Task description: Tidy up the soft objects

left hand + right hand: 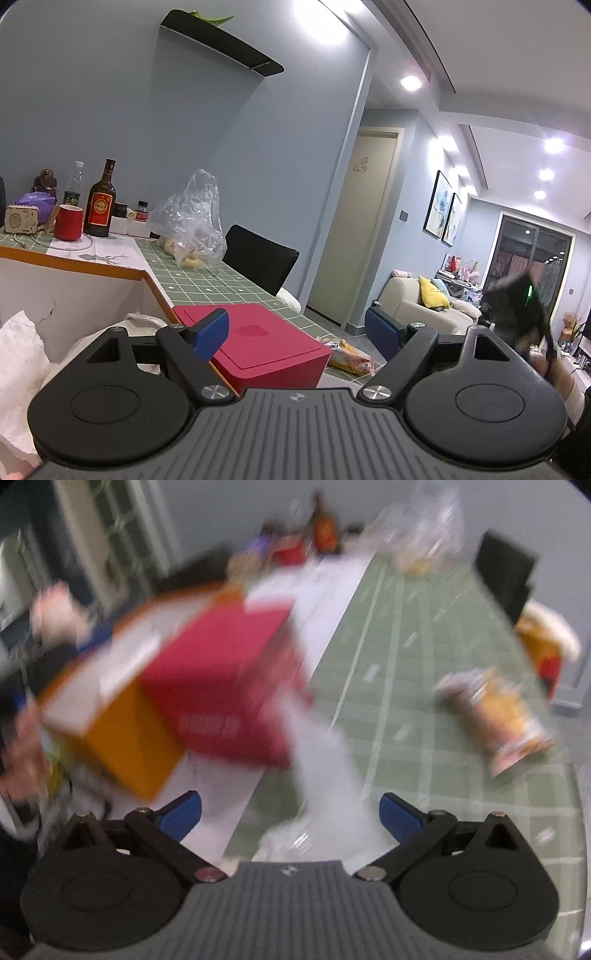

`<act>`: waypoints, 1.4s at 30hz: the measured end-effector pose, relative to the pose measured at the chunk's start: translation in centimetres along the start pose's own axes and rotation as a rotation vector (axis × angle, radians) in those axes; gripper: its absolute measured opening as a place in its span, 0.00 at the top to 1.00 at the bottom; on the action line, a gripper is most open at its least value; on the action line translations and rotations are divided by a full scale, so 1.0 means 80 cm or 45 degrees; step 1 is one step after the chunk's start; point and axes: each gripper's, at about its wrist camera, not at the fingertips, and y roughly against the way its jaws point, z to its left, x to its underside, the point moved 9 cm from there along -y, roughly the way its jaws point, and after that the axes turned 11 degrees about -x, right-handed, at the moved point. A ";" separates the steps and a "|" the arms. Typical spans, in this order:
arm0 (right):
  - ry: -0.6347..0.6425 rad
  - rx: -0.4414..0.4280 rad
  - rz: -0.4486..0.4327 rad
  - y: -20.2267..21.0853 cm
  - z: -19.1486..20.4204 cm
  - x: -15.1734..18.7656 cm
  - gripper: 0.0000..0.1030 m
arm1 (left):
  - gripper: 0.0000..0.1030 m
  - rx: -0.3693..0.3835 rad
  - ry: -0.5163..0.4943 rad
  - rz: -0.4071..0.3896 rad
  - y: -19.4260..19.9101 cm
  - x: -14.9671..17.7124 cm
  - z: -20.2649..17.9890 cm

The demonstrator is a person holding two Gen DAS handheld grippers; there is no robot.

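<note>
On the green-tiled desk (221, 286), one red box (258, 343) is seen, set beside an orange-edged white box (110, 716); one snack packet (498, 716) lies on the tiles to the right, well apart from them, and one clear plastic bag (192, 221) holding pale food stands farther back. White crumpled tissue (18, 354) is seen at the left edge of the left wrist view, and a blurred white soft mass (325, 786) lies just ahead of the right tongs (290, 816); what it is cannot be told through the blur. The left tongs (295, 328) are spread wide with nothing between the blue pads, and the right tongs are likewise spread wide and grip nothing. At the far end, one red mug (68, 221), one dark bottle (99, 201), one clear bottle (74, 184) and several small jars are crowded together. One black chair (260, 260) stands against the far long edge. Open tiled surface is left between the red box and the snack packet.
</note>
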 end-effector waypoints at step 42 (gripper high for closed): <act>-0.263 0.358 -0.196 -0.050 -0.121 0.067 0.03 | 0.02 0.301 -0.554 0.704 -0.008 0.132 -0.148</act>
